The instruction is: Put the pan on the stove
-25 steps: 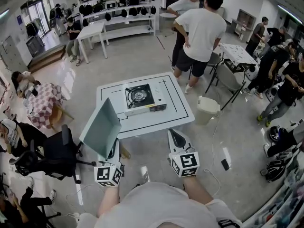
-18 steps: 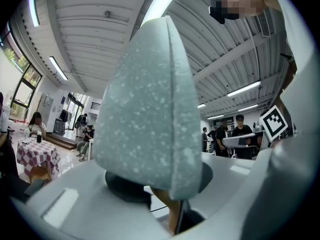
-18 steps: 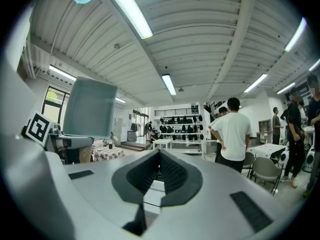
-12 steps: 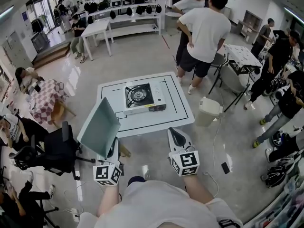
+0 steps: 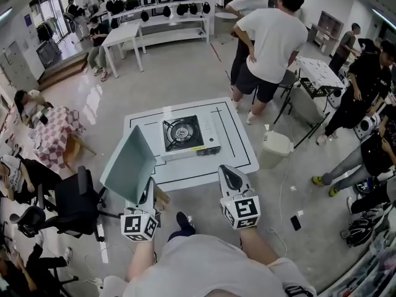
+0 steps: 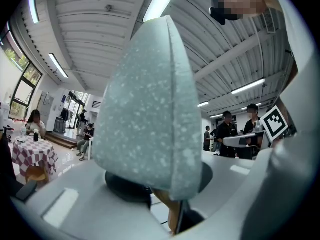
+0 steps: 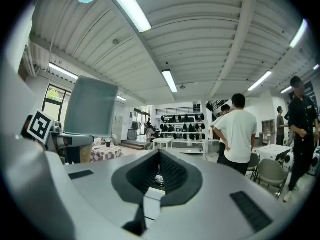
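A square pale-teal pan (image 5: 130, 164) stands on edge, raised at the left of the head view. My left gripper (image 5: 149, 195) is shut on its wooden handle (image 6: 168, 211). In the left gripper view the speckled pan (image 6: 150, 109) fills the middle, above the jaws (image 6: 176, 218). The right gripper (image 5: 231, 179) is shut with nothing in it, held level beside the left one. A portable gas stove (image 5: 188, 136) sits on the white table (image 5: 234, 141) ahead of both grippers. In the right gripper view the shut jaws (image 7: 159, 171) face the room, with the pan (image 7: 90, 106) at the left.
A person in a white shirt (image 5: 269, 39) stands beyond the table. A small white bin (image 5: 274, 147) is by its right side. A black office chair (image 5: 74, 200) and a checked table (image 5: 52, 132) are at the left. Several people are at the right edge.
The table and stove have come a little closer and lower in the head view. Both grippers keep their pose, and the pan stays held upright.
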